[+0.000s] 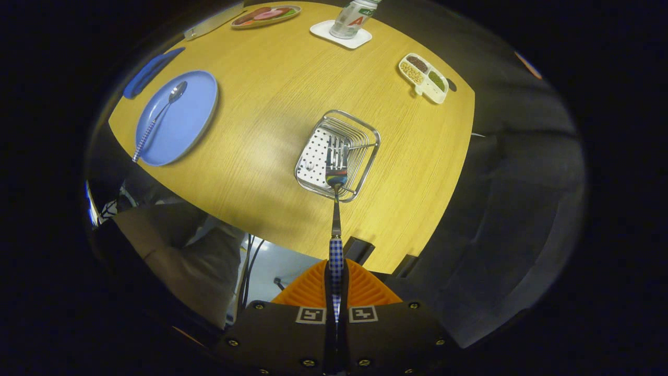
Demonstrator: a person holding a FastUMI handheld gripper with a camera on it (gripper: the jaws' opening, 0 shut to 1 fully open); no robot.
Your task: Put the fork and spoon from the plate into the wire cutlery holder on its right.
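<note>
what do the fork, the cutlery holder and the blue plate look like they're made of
Fork, held by its handle between the gripper's shut fingers: shiny metal head, judging by its reflections; the checked handle looks plastic or coated.
Wire cutlery holder: bright metal wire, probably chromed or stainless, with a white perforated panel of unclear material.
Blue plate: smooth matte surface with a soft sheen, ceramic or plastic; cannot tell which.

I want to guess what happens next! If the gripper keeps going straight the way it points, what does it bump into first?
Probably the wire cutlery holder. The gripper is shut on the fork, whose tines lead, right over the holder; depth is hard to judge.
</note>
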